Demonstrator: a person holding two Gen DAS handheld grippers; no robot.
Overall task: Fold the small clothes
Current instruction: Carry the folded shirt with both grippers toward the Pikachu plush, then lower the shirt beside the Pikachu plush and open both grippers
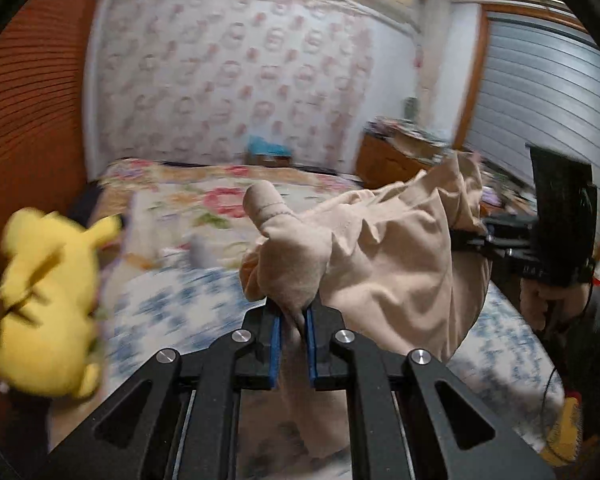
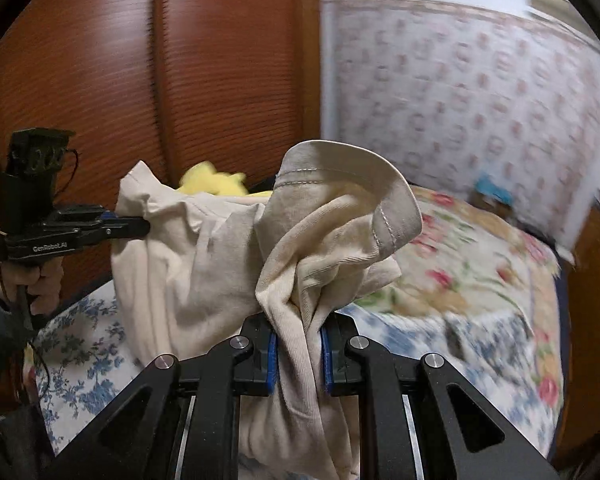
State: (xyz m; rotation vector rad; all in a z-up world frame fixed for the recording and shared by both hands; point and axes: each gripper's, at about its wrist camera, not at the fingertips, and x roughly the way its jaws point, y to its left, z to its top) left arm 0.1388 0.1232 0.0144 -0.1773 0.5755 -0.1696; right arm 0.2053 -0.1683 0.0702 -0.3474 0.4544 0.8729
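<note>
Bed fills the scene: blue-floral sheet near, pink/yellow floral quilt far, by the patterned wallpaper. Wooden ribbed panel at left, dresser far right; both views motion-blurred.

Beige garment lifted off the bed, strung between both grippers, bunched and sagging in the middle. Stitched hem curls up over the right gripper in right wrist view.

Yellow plush toy at left edge of bed, partly behind the garment from the right cam.

L gripper: blue-padded fingers clenched on a wad of the beige garment.
R gripper: fingers clamped on a thicker fold of the same garment; cloth hangs down between them.

Person's hand on the L gripper's handle, far left.
</note>
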